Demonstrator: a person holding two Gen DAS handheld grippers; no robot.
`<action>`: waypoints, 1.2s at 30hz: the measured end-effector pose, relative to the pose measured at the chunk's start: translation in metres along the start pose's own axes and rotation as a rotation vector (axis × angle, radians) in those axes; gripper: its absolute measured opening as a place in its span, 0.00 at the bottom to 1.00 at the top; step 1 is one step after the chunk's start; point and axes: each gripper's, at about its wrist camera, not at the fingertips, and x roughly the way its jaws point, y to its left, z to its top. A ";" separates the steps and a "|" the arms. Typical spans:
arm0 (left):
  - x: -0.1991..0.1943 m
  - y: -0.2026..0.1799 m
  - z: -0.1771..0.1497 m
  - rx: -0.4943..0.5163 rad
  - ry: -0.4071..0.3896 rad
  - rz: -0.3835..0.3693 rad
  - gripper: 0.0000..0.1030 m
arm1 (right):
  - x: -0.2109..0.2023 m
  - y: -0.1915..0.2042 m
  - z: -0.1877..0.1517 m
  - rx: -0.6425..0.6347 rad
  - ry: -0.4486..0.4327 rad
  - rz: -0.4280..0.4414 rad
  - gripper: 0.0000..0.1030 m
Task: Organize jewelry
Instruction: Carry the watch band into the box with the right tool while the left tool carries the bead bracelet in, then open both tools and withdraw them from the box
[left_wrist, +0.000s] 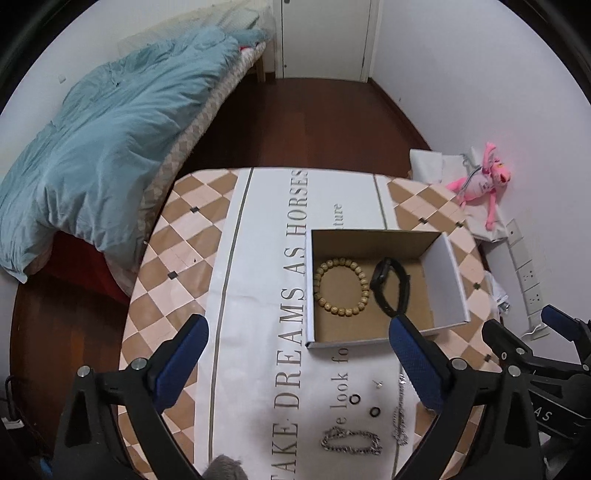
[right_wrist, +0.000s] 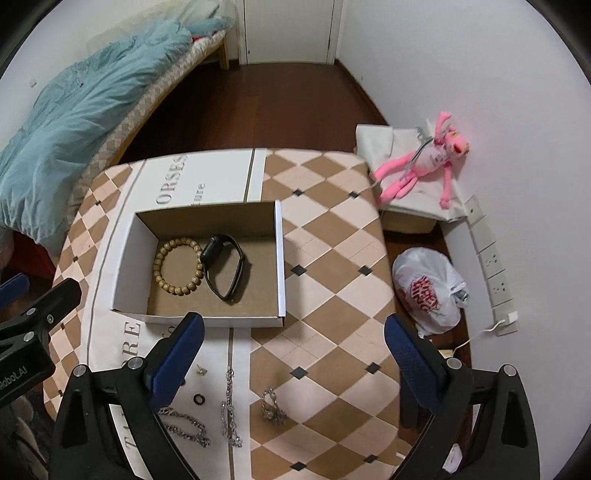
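An open cardboard box stands on the checkered table and holds a wooden bead bracelet and a black wristband. In front of the box lie a silver chain bracelet, a long silver chain, a bunched chain, two dark rings and a small stud. My left gripper is open and empty above them. My right gripper is open and empty beside it, to the right.
A bed with a blue duvet stands to the left. A pink plush toy lies on a white cloth at the right, with a white plastic bag and a power strip by the wall. A white printed runner covers the table.
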 end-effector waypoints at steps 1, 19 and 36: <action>-0.006 -0.001 -0.001 -0.001 -0.008 -0.001 0.97 | -0.005 0.000 0.000 0.001 -0.009 -0.002 0.96; -0.069 0.001 -0.044 0.017 -0.081 0.055 0.97 | -0.074 -0.015 -0.056 0.072 -0.061 0.061 0.96; 0.045 0.019 -0.144 0.018 0.226 0.191 0.97 | 0.062 0.008 -0.161 0.073 0.181 0.234 0.56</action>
